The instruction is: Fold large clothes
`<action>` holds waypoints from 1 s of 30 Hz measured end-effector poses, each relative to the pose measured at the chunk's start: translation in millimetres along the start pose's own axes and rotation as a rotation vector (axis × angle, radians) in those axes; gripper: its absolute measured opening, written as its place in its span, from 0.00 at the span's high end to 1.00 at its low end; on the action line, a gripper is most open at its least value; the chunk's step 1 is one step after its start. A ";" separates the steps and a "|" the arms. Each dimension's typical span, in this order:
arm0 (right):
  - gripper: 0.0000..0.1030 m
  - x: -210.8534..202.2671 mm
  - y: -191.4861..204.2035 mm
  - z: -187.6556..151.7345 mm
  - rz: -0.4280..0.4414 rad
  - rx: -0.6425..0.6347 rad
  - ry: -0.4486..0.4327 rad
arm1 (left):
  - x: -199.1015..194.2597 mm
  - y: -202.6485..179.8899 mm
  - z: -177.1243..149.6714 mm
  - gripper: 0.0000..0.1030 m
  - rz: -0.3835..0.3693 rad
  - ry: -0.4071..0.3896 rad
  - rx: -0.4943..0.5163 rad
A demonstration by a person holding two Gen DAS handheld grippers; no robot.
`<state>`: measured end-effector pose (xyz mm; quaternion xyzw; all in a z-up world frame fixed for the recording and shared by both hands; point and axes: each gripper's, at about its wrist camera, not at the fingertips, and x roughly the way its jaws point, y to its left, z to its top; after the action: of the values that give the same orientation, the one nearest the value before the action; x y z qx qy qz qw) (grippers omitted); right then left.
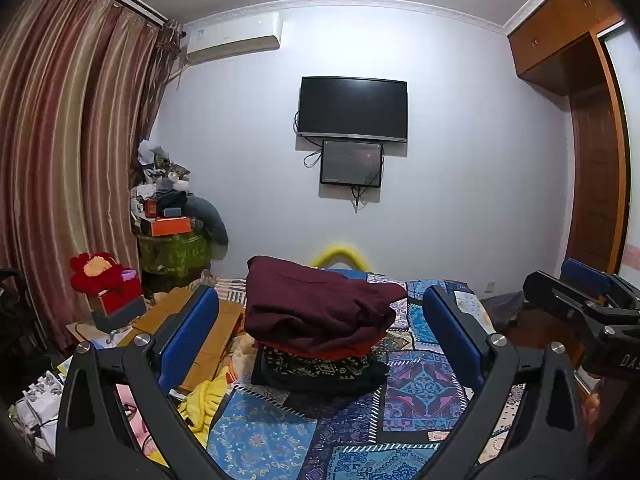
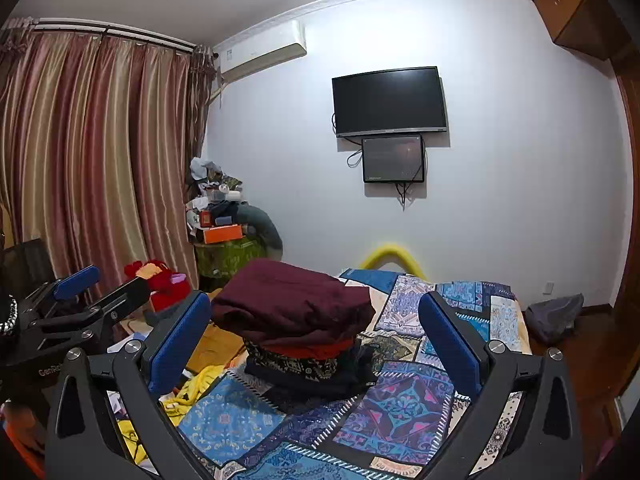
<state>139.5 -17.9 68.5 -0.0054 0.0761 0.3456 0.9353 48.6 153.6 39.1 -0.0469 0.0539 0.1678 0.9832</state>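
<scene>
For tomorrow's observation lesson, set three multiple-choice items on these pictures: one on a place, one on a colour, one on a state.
1. Where does the pile of folded clothes rest?
A. on the bed
B. on the floor
C. on a chair

2. What colour is the top garment of the pile?
A. yellow
B. dark red
C. white

3. How do the two claws stand?
A. both shut on cloth
B. one open, one shut
C. both open, holding nothing

Answers:
1 A: the pile of folded clothes sits on the patterned bed cover.
2 B: the top garment is dark red.
3 C: the left claw and right claw show fingers wide apart, nothing between.
</scene>
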 end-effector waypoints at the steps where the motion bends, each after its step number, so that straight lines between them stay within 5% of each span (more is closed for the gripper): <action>1: 0.00 0.3 -0.3 -0.6 0.000 0.001 0.000 | 0.5 0.1 0.4 0.01 -0.001 0.001 0.000; 30: 0.00 1.9 -3.8 0.4 -0.017 0.002 0.009 | 3.0 -3.1 0.7 0.01 -0.039 0.020 -0.005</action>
<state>143.4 -19.6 68.5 -0.0069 0.0808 0.3376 0.9378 52.6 151.8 39.6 -0.0521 0.0625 0.1481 0.9856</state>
